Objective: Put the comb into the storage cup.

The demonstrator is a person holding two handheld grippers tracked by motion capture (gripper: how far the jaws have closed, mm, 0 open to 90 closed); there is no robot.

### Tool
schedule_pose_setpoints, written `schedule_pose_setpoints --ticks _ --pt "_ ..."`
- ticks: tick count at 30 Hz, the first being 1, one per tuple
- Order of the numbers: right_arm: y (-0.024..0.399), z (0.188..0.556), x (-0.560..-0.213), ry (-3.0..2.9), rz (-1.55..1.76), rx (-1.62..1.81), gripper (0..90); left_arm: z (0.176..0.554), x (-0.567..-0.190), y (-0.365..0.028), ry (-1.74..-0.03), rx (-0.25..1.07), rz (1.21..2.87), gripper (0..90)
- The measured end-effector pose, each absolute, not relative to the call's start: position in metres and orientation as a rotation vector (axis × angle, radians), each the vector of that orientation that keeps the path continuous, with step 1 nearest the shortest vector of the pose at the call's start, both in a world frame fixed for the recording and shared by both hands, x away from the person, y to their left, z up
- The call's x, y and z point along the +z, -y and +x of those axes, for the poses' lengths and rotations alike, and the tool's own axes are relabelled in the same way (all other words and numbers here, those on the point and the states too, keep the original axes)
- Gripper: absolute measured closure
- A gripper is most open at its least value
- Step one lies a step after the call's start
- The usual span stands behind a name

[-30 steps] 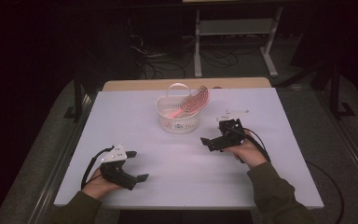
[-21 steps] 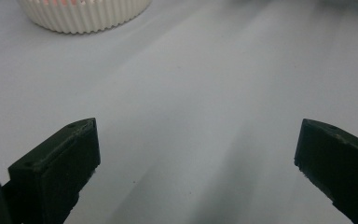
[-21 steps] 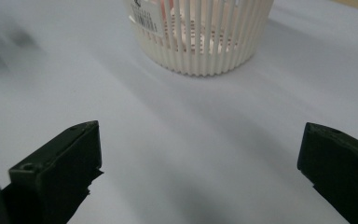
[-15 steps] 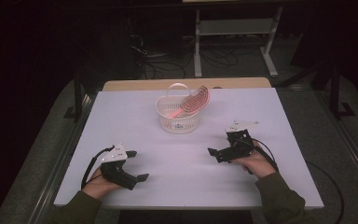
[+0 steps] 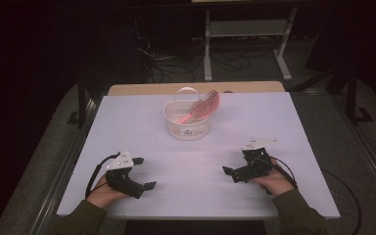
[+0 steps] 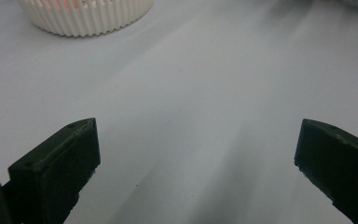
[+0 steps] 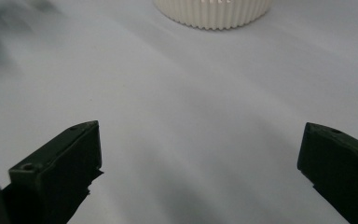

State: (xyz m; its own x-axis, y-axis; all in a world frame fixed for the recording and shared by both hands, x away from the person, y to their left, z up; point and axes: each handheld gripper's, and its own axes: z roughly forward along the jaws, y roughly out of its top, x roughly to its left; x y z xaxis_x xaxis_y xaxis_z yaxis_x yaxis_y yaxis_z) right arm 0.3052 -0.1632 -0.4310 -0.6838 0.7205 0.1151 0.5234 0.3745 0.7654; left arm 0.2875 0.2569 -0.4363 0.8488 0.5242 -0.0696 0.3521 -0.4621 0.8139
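Basket [image 5: 188,125], white and ribbed with a loop handle, stands on the desk [image 5: 196,166] toward its far middle, well apart from both hands. Inside it a pink comb [image 5: 201,106] leans slantwise, its toothed head poking above the rim on the right side. Left gripper [image 5: 144,185] rests low on the near left of the desk, its fingers [image 6: 58,163] spread wide with nothing between them. Right gripper [image 5: 231,174] sits near right, fingers [image 7: 60,161] likewise wide apart and empty.
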Motion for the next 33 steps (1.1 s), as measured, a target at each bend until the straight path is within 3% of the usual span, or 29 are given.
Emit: schedule_pose_setpoints --ticks 33 --pt "0.196 0.278 -0.446 -2.359 1.084 1.195 0.0 0.287 -0.436 -0.257 -0.638 0.239 2.103 0.0"
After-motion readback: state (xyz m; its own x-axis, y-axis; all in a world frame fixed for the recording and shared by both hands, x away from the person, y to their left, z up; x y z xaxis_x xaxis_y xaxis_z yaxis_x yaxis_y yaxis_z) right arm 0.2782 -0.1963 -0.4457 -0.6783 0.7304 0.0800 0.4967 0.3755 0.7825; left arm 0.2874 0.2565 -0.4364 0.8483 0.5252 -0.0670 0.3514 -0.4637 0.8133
